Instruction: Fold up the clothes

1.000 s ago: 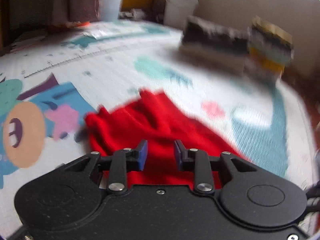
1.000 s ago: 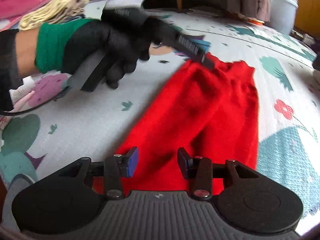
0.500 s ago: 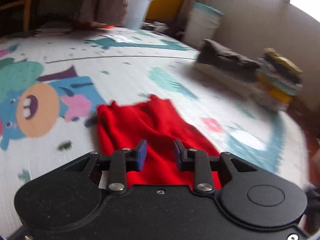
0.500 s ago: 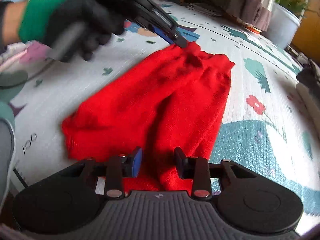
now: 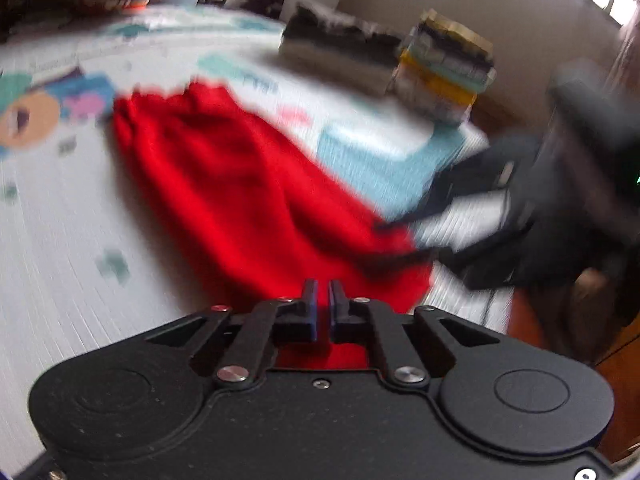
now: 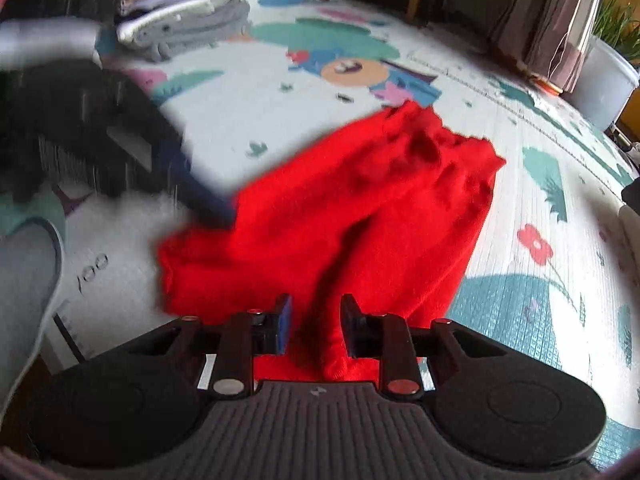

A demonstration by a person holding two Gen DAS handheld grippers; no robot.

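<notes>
Red garment (image 6: 360, 216) is spread flat on the patterned play mat (image 6: 532, 152). Left gripper (image 5: 322, 294) jaws are seen pressed together, empty, above the near hem. Right gripper (image 6: 315, 320) jaws, just narrowing, are kept part open over a fold.

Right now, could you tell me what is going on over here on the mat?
A person is folding a red garment spread on a patterned play mat, with a tool in each hand. The left tool has just closed its jaws at the garment's near edge; whether cloth is pinched is unclear. The right tool has been closing over a ridge of cloth at another edge. Folded stacks wait nearby.
</notes>
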